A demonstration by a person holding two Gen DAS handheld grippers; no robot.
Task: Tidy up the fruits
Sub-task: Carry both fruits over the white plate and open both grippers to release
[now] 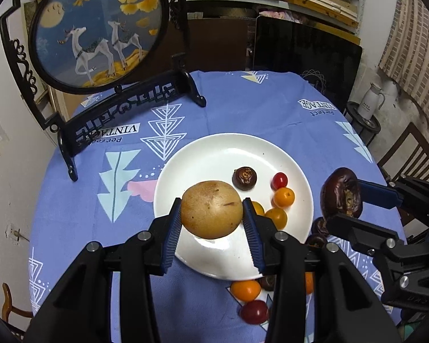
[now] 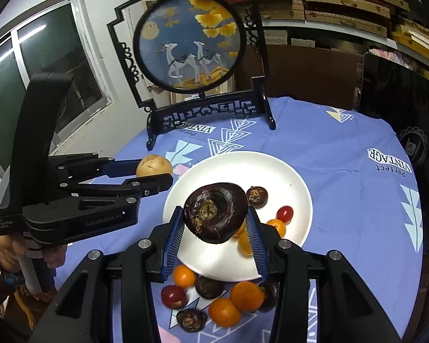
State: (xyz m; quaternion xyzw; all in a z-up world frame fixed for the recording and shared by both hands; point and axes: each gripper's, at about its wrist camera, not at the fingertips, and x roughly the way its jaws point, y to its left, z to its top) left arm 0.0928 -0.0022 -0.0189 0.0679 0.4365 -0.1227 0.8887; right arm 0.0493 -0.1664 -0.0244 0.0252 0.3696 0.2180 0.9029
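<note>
Blue tablecloth (image 1: 243,108), white plate (image 1: 214,148) — left tongs (image 1: 211,217) gripping tan fruit (image 1: 211,208)

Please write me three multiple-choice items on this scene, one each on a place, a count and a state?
1. Where is the red tomato that shows in the left wrist view beside the orange ones?
A. on the plate
B. on the chair
C. in the left gripper

2. How many deer are on the round screen?
A. one
B. two
C. four

3. What is the right gripper doing?
A. hanging open
B. gripping a dark fruit
C. gripping the plate

Answers:
1. A, the red tomato lies on the plate.
2. B, two white deer show on the screen.
3. B, the right gripper clamps the dark fruit.
</note>
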